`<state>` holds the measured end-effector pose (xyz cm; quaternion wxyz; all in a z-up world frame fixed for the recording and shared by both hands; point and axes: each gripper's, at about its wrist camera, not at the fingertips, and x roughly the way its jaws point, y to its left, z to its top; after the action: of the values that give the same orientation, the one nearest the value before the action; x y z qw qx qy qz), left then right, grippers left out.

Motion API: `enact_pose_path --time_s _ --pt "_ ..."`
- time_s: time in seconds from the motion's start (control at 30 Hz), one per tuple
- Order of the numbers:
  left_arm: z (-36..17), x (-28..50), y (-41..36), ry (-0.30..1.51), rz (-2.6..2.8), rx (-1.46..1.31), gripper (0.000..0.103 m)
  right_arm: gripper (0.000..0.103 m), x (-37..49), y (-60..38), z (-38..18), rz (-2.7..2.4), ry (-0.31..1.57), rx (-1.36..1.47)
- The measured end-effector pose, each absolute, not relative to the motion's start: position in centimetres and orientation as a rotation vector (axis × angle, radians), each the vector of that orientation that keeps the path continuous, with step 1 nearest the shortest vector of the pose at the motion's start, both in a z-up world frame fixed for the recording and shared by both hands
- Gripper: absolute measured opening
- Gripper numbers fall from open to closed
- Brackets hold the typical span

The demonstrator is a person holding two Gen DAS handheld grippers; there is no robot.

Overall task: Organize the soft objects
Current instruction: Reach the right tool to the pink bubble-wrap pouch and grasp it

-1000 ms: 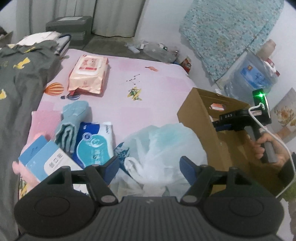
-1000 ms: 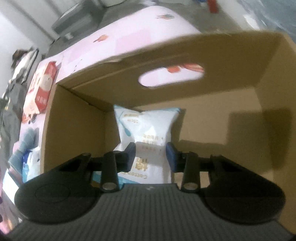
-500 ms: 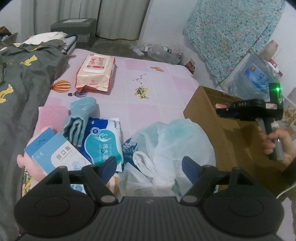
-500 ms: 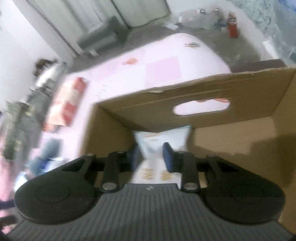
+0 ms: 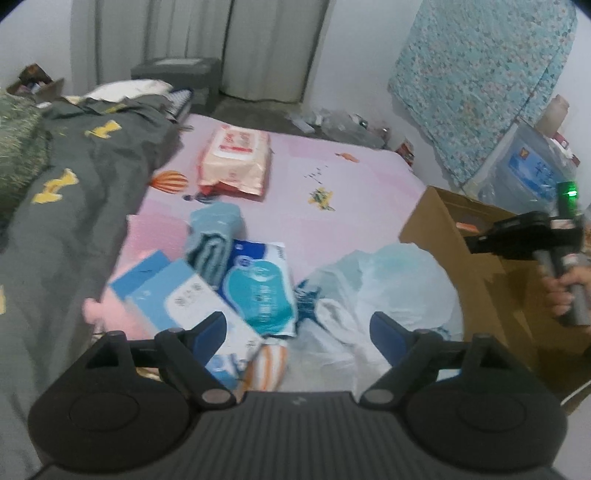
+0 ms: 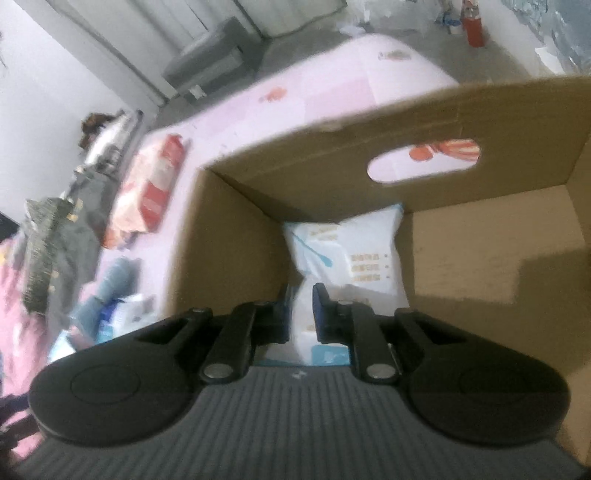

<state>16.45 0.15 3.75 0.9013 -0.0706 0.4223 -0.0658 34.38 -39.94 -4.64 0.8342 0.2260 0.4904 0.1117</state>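
Note:
My left gripper point(image 5: 297, 326) is open and empty above a pile of soft goods on the pink bed: a white plastic bag point(image 5: 388, 291), a blue tissue pack point(image 5: 260, 291), a light blue box point(image 5: 177, 306) and a folded blue towel point(image 5: 212, 236). A cardboard box point(image 5: 454, 236) stands at the right. My right gripper point(image 6: 300, 308) hangs over that box point(image 6: 332, 144), its jaws nearly shut with nothing between them. A white cotton-pad pack point(image 6: 351, 254) lies in the box below it. The right gripper also shows in the left wrist view point(image 5: 524, 236).
A peach wet-wipe pack point(image 5: 234, 162) lies farther up the bed. A grey quilt point(image 5: 55, 221) covers the left side. A pink soft thing point(image 5: 94, 308) pokes out under the box pile. Clutter and a red can point(image 6: 472, 26) sit on the floor beyond the bed.
My right gripper has risen out of the box and its jaws have closed in, with the pack left inside. My left gripper has pulled back and up, still open.

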Motion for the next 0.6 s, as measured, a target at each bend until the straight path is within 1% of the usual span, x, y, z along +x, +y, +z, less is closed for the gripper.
enact_pose_path --time_s 0.17,0.37,0.47,0.6 --pt "4.3 14.6 2.4 0.825 -0.104 -0.139 0.089 0.014 32.4 -40.2 -0.5 0.285 0.973 0.531" --pt "4.8 12.9 5.3 0.777 -0.059 -0.129 0.090 0.020 30.3 -36.9 4.7 0.375 0.937 0.564" --pt "4.9 12.2 6.8 0.751 -0.035 -0.138 0.090 0.023 30.0 -33.8 6.1 0.450 0.959 0.569" --pt "4.8 11.6 8.6 0.718 -0.014 -0.162 0.090 0.025 30.7 -27.9 6.4 0.544 1.040 0.544"
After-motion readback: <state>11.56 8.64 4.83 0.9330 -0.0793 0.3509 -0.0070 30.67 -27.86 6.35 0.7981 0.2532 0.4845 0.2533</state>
